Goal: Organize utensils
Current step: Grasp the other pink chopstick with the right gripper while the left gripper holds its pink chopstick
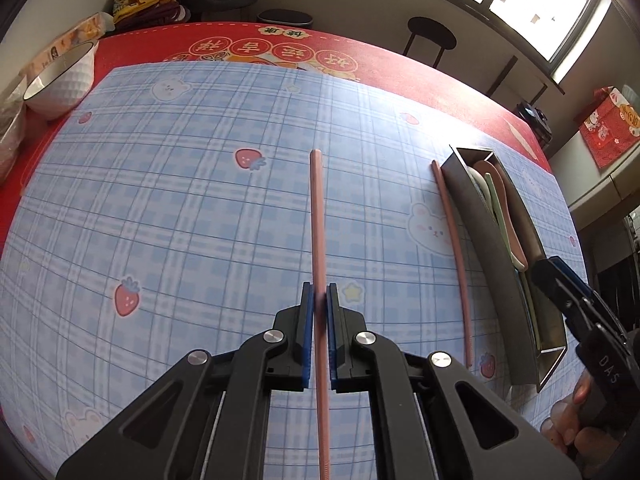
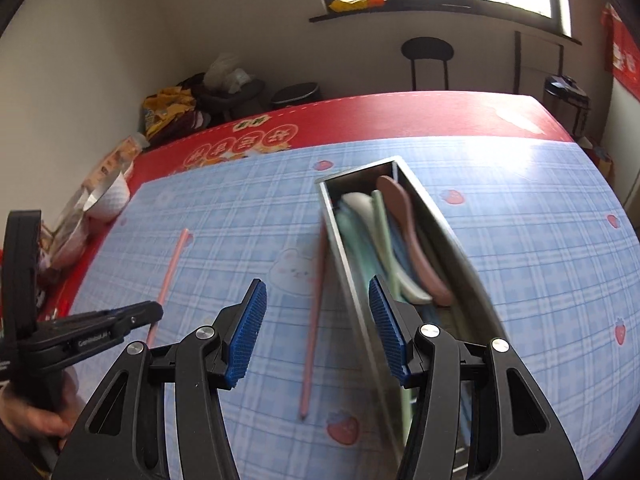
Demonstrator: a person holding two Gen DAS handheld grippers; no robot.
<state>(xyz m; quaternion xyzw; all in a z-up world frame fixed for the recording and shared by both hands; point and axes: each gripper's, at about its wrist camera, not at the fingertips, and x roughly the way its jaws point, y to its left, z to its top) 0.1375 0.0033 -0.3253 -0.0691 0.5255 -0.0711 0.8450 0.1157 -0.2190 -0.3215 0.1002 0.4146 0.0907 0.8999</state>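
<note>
The left gripper (image 1: 320, 296) is clenched on a pink chopstick (image 1: 317, 216), which runs straight out between its blue pads above the checked surface (image 1: 180, 200). The right gripper (image 2: 318, 308) stands about half open with nothing between its pads, hovering over the near wall of the metal tray (image 2: 452, 236). A second chopstick (image 2: 314, 320) lies on the surface just beside the tray's left wall. The right view looks down into the tray: spoons (image 2: 412, 240) in pink, white and green lie along it, blurred. The left view shows the held chopstick's full length; the right view shows only part of it
</note>
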